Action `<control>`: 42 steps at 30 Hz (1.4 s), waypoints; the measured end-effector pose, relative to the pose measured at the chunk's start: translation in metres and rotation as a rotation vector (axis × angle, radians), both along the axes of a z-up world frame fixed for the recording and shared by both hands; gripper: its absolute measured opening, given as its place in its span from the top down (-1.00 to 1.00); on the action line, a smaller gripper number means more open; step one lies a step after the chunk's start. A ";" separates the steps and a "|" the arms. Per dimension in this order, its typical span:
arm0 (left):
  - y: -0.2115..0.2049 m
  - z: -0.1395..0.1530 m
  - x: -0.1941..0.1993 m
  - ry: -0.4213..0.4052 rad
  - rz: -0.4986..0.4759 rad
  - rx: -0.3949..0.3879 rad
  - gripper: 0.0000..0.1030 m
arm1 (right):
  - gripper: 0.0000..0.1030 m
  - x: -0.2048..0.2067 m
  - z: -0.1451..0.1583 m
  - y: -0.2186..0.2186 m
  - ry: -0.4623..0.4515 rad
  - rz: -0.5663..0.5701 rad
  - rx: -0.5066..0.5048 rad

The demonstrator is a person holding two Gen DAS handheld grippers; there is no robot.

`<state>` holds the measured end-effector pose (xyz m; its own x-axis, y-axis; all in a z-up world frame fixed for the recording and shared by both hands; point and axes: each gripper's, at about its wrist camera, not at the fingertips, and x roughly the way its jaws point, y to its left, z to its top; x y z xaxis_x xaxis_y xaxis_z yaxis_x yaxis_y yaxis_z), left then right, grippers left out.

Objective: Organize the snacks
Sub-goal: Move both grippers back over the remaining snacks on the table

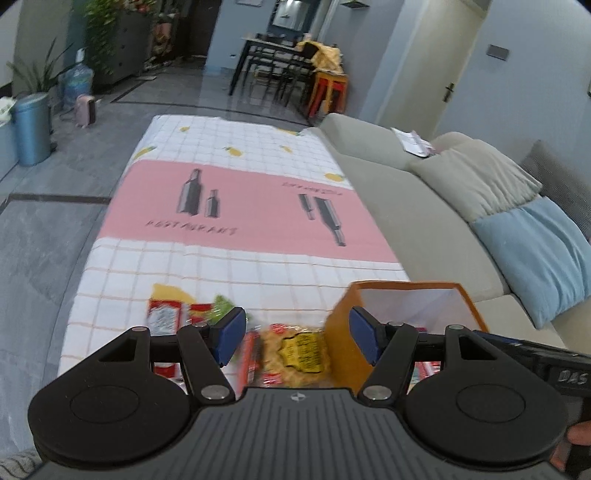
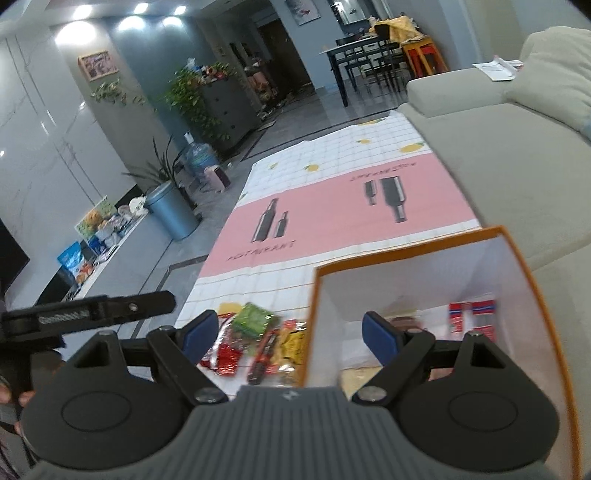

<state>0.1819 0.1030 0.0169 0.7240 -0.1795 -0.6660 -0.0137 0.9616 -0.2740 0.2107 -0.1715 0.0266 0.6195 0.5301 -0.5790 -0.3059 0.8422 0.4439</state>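
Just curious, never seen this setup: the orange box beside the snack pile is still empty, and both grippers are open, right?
Not quite: the orange box already holds some snacks, as the right wrist view shows, including a red packet. The rest stands: it sits beside the snack pile, and both the left gripper and right gripper are open.

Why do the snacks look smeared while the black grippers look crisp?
Left wrist view: snack packets streak with motion blur, and the fisheye bends the tablecloth edges. Right wrist view: packets equally smeared, ceiling spotlights glare white.
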 end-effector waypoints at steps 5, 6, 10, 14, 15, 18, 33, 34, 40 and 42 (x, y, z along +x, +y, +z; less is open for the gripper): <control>0.033 -0.012 -0.004 0.017 0.058 0.009 -0.47 | -0.61 -0.004 0.011 0.034 0.007 0.014 -0.014; 0.040 -0.014 -0.004 0.020 0.068 0.013 -0.47 | -0.61 -0.005 0.012 0.041 0.005 0.022 -0.017; 0.069 -0.027 -0.005 0.044 0.109 -0.015 -0.47 | -0.59 -0.007 0.014 0.068 0.003 0.048 -0.050; 0.096 -0.042 -0.004 0.087 0.142 -0.054 -0.47 | -0.57 -0.005 0.010 0.085 -0.001 -0.003 -0.074; 0.101 -0.046 -0.004 0.092 0.143 -0.049 -0.47 | -0.56 -0.004 0.008 0.088 0.003 -0.017 -0.077; 0.111 -0.058 0.000 0.095 0.123 -0.010 -0.47 | -0.49 0.007 -0.003 0.104 0.053 -0.024 -0.091; 0.143 -0.081 0.008 0.192 0.178 -0.083 -0.47 | 0.20 0.040 -0.105 0.172 0.206 -0.155 -0.223; 0.142 -0.081 0.009 0.194 0.182 -0.068 -0.47 | 0.22 0.043 -0.113 0.171 0.230 -0.160 -0.214; 0.144 -0.082 0.015 0.196 0.184 -0.066 -0.47 | 0.24 0.047 -0.130 0.183 0.246 -0.139 -0.236; 0.143 -0.082 0.014 0.197 0.184 -0.063 -0.47 | 0.29 0.049 -0.133 0.190 0.236 -0.140 -0.265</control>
<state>0.1964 0.2462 -0.0647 0.6060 -0.1021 -0.7889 -0.2457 0.9192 -0.3077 0.2600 0.0188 -0.1059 0.5083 0.2626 -0.8202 -0.0950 0.9637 0.2497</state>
